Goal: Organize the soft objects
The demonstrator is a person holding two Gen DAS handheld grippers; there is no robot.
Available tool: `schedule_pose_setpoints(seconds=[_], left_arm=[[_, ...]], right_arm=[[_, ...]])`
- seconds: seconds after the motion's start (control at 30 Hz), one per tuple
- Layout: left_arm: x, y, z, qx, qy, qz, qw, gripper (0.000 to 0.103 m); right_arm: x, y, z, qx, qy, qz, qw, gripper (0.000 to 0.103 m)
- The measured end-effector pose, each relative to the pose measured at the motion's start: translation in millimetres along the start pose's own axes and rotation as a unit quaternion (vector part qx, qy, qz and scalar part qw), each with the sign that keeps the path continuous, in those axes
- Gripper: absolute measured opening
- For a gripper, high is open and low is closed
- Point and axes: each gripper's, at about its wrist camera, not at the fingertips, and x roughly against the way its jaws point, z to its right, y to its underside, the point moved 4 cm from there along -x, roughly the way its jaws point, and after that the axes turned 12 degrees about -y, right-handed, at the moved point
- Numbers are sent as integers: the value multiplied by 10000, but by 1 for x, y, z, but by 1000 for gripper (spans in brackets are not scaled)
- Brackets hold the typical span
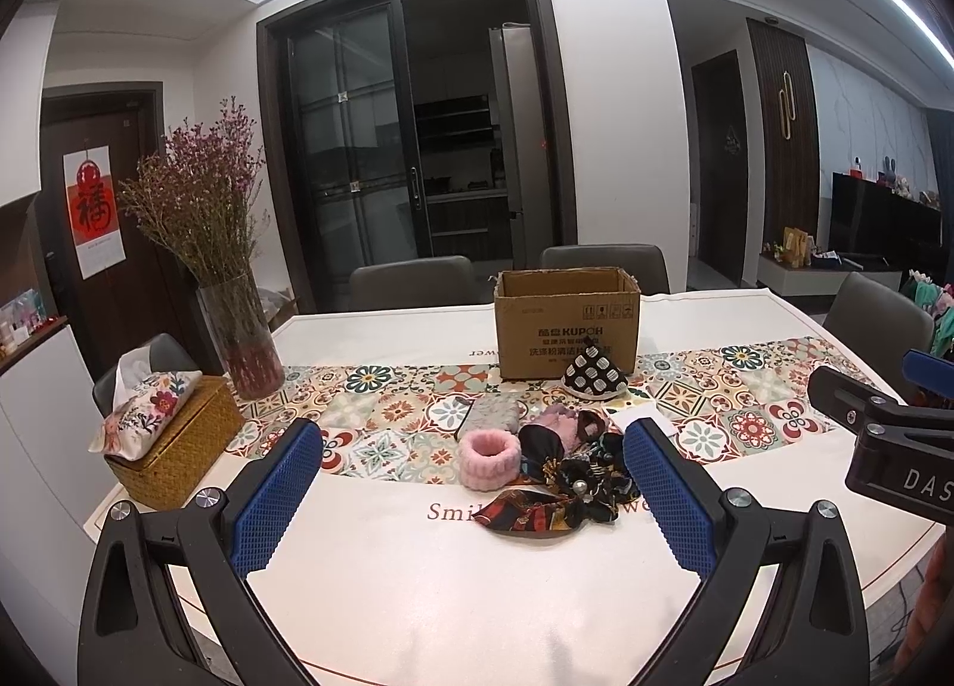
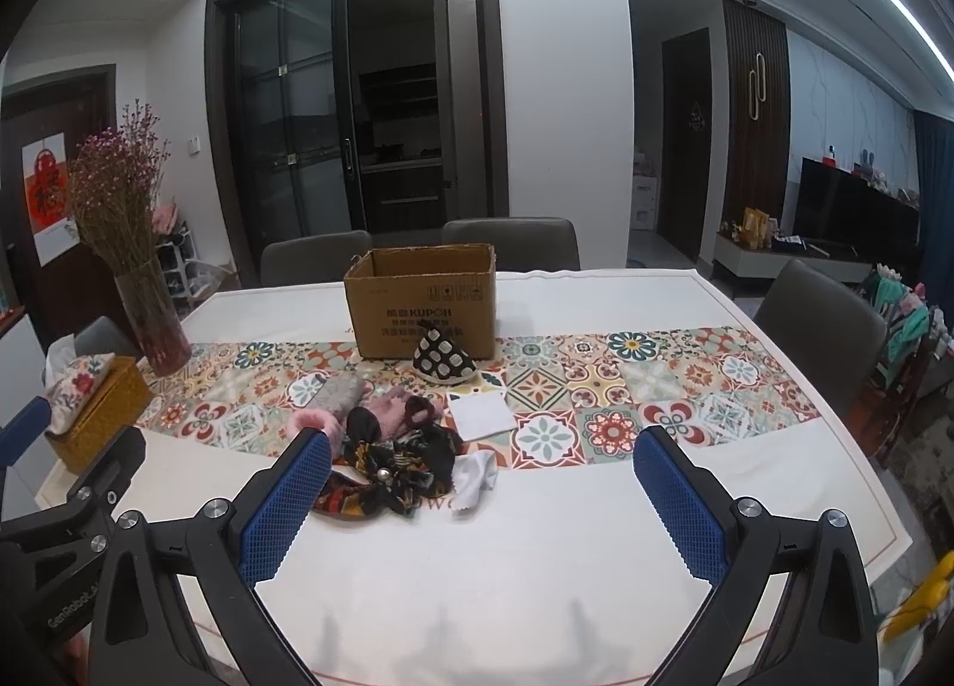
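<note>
A pile of soft things lies mid-table: a pink fluffy band (image 1: 480,452), a dark patterned scarf with a pearl (image 1: 551,498), a grey pouch (image 1: 490,415) and a pink knit piece (image 1: 554,422). The pile also shows in the right wrist view (image 2: 387,459), with a small white cloth (image 2: 475,474). A black-and-white patterned pouch (image 1: 594,373) leans against an open cardboard box (image 1: 566,322). My left gripper (image 1: 477,498) is open and empty, just short of the pile. My right gripper (image 2: 486,504) is open and empty, to the pile's right.
A glass vase of dried flowers (image 1: 241,337) and a woven tissue box (image 1: 179,444) stand at the left. A white square card (image 2: 482,415) lies on the patterned runner (image 2: 656,388). Grey chairs (image 1: 602,266) line the far side and right of the table.
</note>
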Motion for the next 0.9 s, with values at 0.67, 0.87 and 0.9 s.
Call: schedule_pose_setpoints(seconds=[0.67, 0.87, 0.9], left_arm=[[-19, 3, 21, -241, 238, -206, 9992, 103], [-37, 9, 32, -396, 398, -399, 9976, 103], [-40, 10, 34, -414, 424, -424, 9973, 103]], right_arm=[[-15, 2, 16, -135, 14, -145, 9998, 102], [-35, 7, 21, -221, -77, -353, 9991, 102], [-40, 8, 22, -227, -98, -397, 9989, 102]])
